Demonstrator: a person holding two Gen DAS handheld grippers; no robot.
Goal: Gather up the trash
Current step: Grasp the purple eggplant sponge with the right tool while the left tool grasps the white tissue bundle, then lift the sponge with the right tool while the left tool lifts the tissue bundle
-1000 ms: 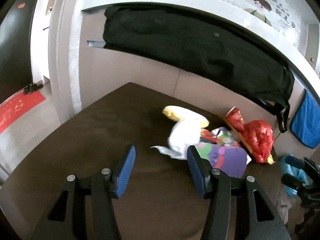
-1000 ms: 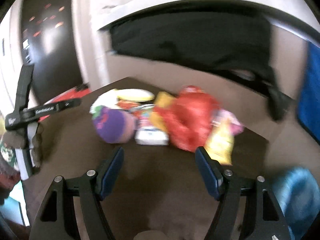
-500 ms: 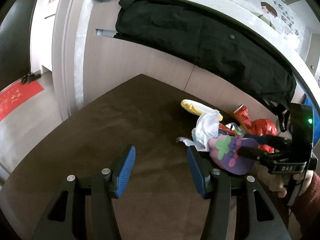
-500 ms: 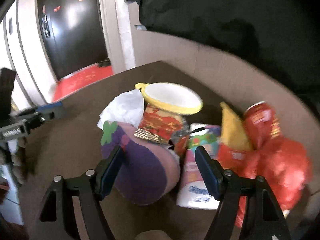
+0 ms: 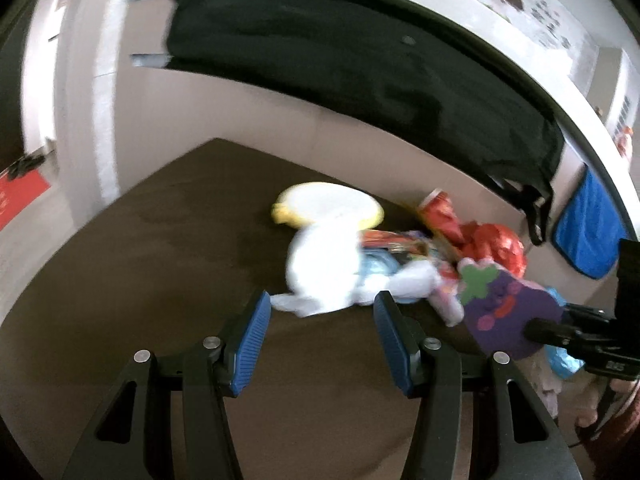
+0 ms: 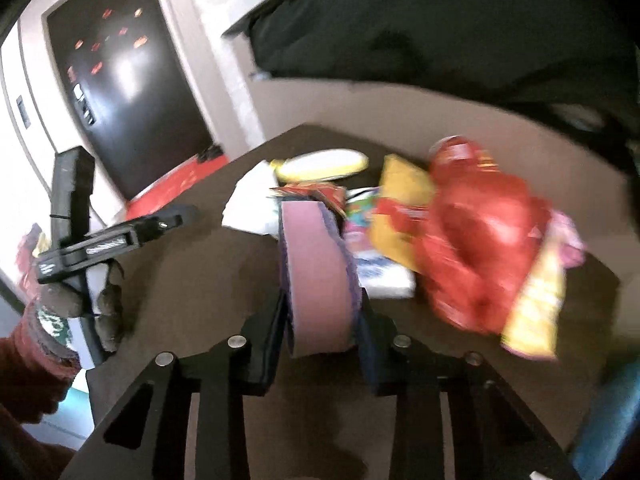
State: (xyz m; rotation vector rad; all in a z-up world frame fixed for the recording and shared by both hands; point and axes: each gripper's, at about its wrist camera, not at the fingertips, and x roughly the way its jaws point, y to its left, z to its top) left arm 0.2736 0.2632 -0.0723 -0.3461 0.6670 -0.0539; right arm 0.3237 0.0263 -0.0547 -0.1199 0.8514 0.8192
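On the brown table (image 5: 160,280), going left to right: the left gripper (image 5: 320,336) hangs with jaws apart and empty, a white bag (image 5: 324,272) just ahead at twelve o'clock. The right gripper (image 6: 322,320) has just been closing and now clamps the purple pouch (image 6: 316,272), off at the left gripper's three o'clock. One item is taken, I judge; the yellow lid (image 5: 332,208), red bag (image 6: 480,248) and wrappers (image 6: 532,308) remain.
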